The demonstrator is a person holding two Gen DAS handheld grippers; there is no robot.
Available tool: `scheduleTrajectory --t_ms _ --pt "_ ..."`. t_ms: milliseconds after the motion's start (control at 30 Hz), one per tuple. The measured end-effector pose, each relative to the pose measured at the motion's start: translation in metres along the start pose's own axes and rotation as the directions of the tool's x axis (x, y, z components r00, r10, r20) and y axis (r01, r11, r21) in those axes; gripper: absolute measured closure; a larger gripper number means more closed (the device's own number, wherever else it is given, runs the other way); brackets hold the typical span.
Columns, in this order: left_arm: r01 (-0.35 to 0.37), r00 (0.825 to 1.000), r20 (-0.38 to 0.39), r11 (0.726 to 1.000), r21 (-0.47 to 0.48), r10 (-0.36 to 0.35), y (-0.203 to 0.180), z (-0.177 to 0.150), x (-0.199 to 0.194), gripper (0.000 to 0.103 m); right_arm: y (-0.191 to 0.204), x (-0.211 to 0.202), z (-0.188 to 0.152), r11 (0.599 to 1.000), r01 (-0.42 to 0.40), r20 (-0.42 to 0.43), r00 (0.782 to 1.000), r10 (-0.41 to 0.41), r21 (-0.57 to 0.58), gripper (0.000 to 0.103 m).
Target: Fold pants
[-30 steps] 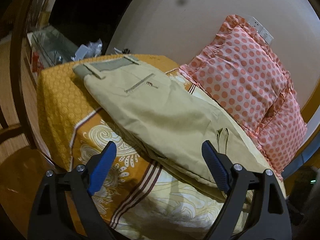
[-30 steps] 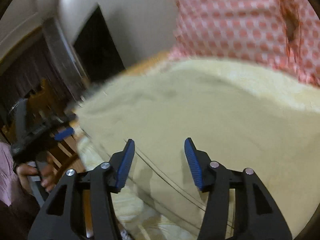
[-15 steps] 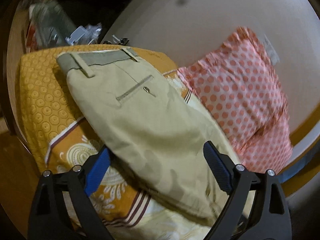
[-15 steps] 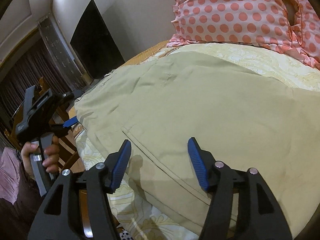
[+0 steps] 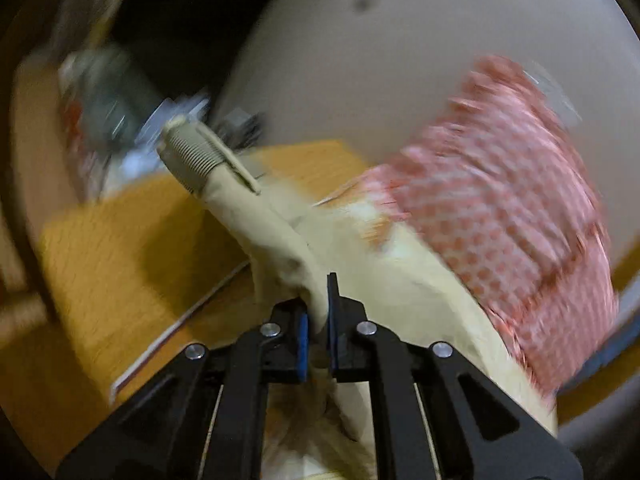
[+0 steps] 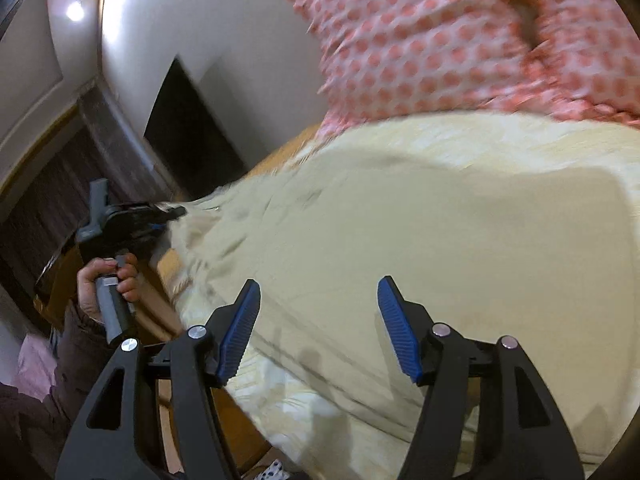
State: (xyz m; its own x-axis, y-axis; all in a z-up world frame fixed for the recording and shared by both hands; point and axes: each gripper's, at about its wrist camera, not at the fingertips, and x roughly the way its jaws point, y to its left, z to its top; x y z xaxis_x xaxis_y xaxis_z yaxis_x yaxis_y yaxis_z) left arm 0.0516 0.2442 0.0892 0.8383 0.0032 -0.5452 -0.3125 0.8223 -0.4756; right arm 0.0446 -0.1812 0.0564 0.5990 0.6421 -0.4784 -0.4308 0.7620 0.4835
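Khaki pants lie on a bed with a yellow patterned sheet. My left gripper is shut on an edge of the pants, and the cloth rises in a ridge up to the waistband. The view is blurred by motion. In the right wrist view my right gripper is open and empty, hovering just above the pants near the bed's near edge. The left gripper shows there at the left, held by a hand, its tips at the pants' far end.
A pink polka-dot pillow rests against the wall at the head of the bed and also shows in the left wrist view. A dark screen stands on the wall. Clutter sits on a surface beyond the bed.
My left gripper has closed on the pants' edge and lifted it, bunching the cloth. My right gripper stays open and has shifted slightly over the pants.
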Motion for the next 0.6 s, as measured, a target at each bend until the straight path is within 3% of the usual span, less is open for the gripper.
scheduleTrajectory --t_ms 67,167,200,233,267,300,333,367,400,433,467,567,600 --pt "0.032 0.999 0.032 0.988 0.151 -0.037 -0.054 0.001 -0.01 0.097 -0.014 -0.023 0.003 0.999 0.041 0.053 0.998 -0.042 0.019 0.037" --pt "0.183 0.981 -0.012 0.91 0.373 -0.192 -0.145 -0.025 -0.023 0.098 -0.039 -0.062 0.006 0.989 0.126 0.139 0.981 -0.136 0.076 0.037" --pt "0.249 0.966 -0.053 0.864 0.438 -0.252 -0.173 -0.041 -0.027 0.098 -0.049 -0.074 0.006 0.984 0.144 0.164 0.973 -0.161 0.107 0.037" --pt "0.34 0.938 -0.129 0.785 0.517 -0.322 -0.208 -0.071 -0.03 0.098 -0.064 -0.091 0.006 0.973 0.163 0.197 0.961 -0.195 0.165 0.037" --pt "0.383 0.922 -0.172 0.743 0.549 -0.348 -0.222 -0.088 -0.032 0.098 -0.073 -0.099 0.005 0.965 0.169 0.21 0.955 -0.21 0.199 0.037" --pt "0.453 0.89 -0.262 0.663 0.596 -0.373 -0.246 -0.121 -0.032 0.097 -0.088 -0.112 0.003 0.95 0.172 0.225 0.946 -0.233 0.262 0.036" --pt "0.498 0.867 -0.329 0.608 0.618 -0.375 -0.257 -0.146 -0.03 0.097 -0.1 -0.12 0.001 0.938 0.168 0.23 0.942 -0.243 0.303 0.034" --pt "0.548 0.837 -0.417 0.534 0.644 -0.355 -0.27 -0.181 -0.025 0.097 -0.112 -0.127 -0.001 0.923 0.157 0.232 0.94 -0.249 0.352 0.034" --pt "0.565 0.825 -0.463 0.488 0.665 -0.323 -0.275 -0.203 -0.021 0.097 -0.123 -0.133 -0.003 0.908 0.135 0.233 0.942 -0.242 0.396 0.033" --pt "0.572 0.82 -0.497 0.452 0.684 -0.286 -0.277 -0.223 -0.016 0.097 -0.134 -0.137 -0.005 0.891 0.096 0.232 0.948 -0.218 0.444 0.033" --pt "0.564 0.825 -0.511 0.426 0.708 -0.243 -0.277 -0.24 -0.011 0.097 -0.144 -0.138 -0.007 0.873 0.059 0.228 0.955 -0.191 0.484 0.033" --pt "0.507 0.862 -0.461 0.358 0.784 -0.21 -0.273 -0.265 -0.013 0.094 -0.159 -0.131 -0.004 0.845 -0.013 0.206 0.972 -0.115 0.534 0.032" --pt "0.462 0.886 -0.425 0.288 0.839 -0.184 -0.277 -0.277 -0.016 0.093 -0.165 -0.123 -0.001 0.833 -0.034 0.187 0.979 -0.084 0.552 0.031"
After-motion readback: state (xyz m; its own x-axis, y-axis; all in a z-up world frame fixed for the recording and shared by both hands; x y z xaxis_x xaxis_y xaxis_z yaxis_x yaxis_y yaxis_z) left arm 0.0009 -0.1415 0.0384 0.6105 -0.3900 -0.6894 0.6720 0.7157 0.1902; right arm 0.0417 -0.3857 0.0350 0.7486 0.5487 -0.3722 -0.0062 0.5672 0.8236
